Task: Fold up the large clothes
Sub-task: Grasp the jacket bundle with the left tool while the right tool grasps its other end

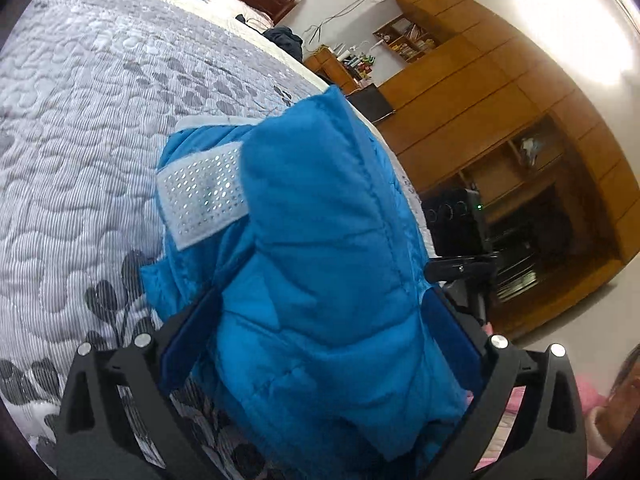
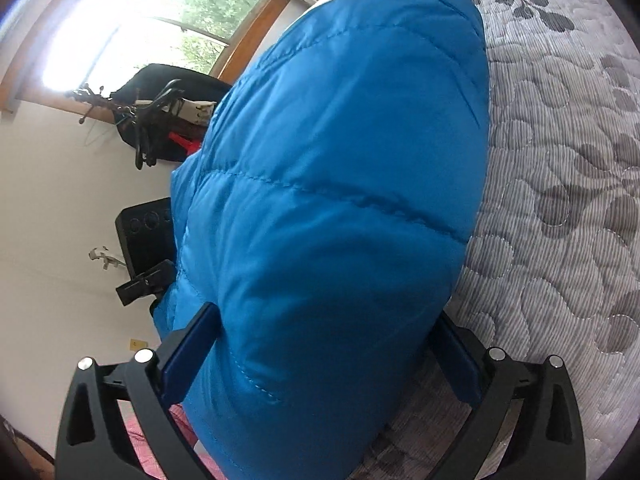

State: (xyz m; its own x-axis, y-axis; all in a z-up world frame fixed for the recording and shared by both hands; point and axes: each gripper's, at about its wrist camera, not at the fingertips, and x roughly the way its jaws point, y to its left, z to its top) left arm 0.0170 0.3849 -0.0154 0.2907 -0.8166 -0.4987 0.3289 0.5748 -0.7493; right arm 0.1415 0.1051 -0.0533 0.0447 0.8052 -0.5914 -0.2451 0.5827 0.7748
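Puffy blue quilted jacket (image 1: 320,260) bunched on grey leaf-patterned quilted bedspread (image 1: 88,128). Left tongs (image 1: 320,344) pinching jacket, white perforated strap (image 1: 204,196) just beyond. Right tongs (image 2: 320,352) clamped around jacket bulk (image 2: 340,180).

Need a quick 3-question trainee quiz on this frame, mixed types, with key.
1. True or false: the left gripper holds nothing.
2. The blue padded jacket sits between the right gripper fingers, over: A) a wooden floor B) a grey quilted bedspread C) a desk.
3. What colour is the perforated strip on the jacket?

Key: 1 false; 2 B; 3 white.
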